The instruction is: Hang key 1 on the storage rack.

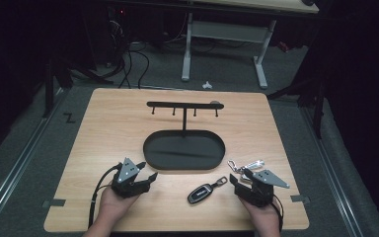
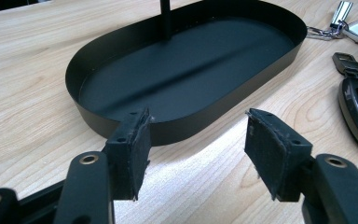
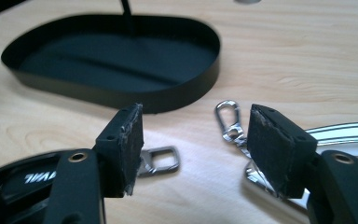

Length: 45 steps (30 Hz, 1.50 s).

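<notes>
A black oval tray (image 1: pixel 150 153) with an upright post and a hooked crossbar (image 1: pixel 183 104) stands mid-table. A black car key fob (image 1: pixel 201 193) lies in front of it, with a silver key bunch and its clip (image 1: pixel 246 164) to the right. My left gripper (image 1: pixel 147 171) rests near the tray's front left rim, open, nothing between its pads (image 2: pixel 198 123). My right gripper (image 1: pixel 240 175) sits open between the fob and the silver keys. In the right gripper view (image 3: pixel 196 116), the clip (image 3: pixel 228 119) lies just ahead of the right jaw and the fob (image 3: pixel 28 179) is beside the left jaw.
The wooden table (image 1: pixel 108 123) ends close behind both hands. A white-legged desk frame (image 1: pixel 222 44) and cables stand on the floor beyond the far edge. Tape marks sit at the table's front corners.
</notes>
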Motion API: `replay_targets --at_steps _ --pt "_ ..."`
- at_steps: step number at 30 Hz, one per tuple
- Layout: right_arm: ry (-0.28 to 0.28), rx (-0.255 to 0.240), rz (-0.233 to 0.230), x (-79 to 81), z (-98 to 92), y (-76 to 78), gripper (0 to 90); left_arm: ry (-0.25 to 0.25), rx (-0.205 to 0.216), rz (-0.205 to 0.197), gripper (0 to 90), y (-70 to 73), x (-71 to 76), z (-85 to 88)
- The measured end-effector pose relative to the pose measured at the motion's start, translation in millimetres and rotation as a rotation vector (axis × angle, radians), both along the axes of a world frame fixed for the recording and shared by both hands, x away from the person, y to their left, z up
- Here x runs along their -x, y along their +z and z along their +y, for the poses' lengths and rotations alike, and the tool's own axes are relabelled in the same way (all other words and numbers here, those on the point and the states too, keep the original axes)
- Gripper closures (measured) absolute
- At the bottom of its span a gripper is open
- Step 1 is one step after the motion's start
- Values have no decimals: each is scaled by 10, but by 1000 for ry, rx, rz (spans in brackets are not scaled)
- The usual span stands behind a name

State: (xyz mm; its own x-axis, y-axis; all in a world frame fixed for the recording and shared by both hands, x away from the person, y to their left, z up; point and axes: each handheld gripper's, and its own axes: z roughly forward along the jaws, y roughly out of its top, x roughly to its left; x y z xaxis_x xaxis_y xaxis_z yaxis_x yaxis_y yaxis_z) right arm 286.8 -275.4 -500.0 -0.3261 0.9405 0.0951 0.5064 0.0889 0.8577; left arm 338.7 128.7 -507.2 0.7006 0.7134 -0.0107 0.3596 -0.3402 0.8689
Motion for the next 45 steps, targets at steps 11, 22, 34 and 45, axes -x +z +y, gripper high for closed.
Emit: replay_targets --at_steps 11,22,34,45 --pt "131 61 82 7 531 -69 384 -1 -5 3 407 -7 -13 0" --pt "176 165 106 11 857 -172 328 -8 -9 7 407 -12 -25 11" --pt "181 195 122 79 808 -209 331 -15 -13 4 407 -7 -24 -15" --pt "141 188 125 229 617 -204 330 -46 -1 -8 407 -2 -102 -181"
